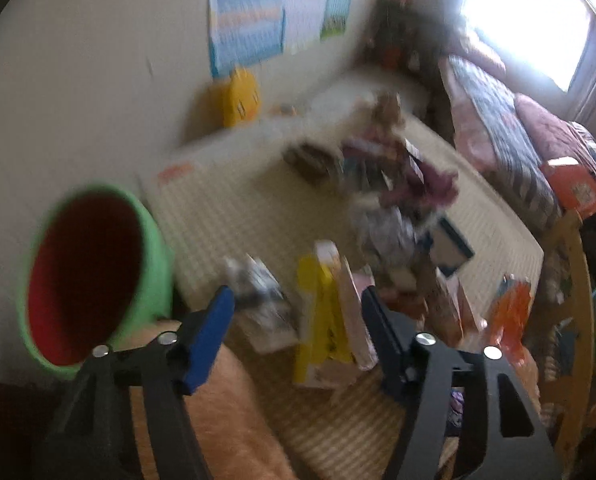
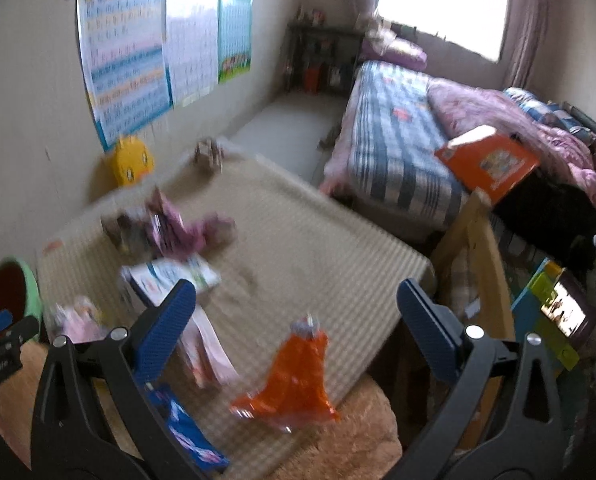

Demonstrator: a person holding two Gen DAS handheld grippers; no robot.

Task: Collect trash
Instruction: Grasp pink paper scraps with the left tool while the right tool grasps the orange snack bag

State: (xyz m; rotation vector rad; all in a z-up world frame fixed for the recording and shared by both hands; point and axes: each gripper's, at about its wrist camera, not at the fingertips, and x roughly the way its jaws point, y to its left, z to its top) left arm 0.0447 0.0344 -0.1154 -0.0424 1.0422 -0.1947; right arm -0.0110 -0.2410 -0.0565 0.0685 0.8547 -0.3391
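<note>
A mat lies on the floor before me, with a bed along its right side and a wall with posters along its left. A bin stands at the mat's near left corner. Wrappers and boxes lie scattered on the mat's near end. A book rests on the bed, and a shelf stands in the far corner.

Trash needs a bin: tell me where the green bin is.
The green bin stands at the left edge of both views, against the wall beside the woven mat, just left of the left gripper.
</note>
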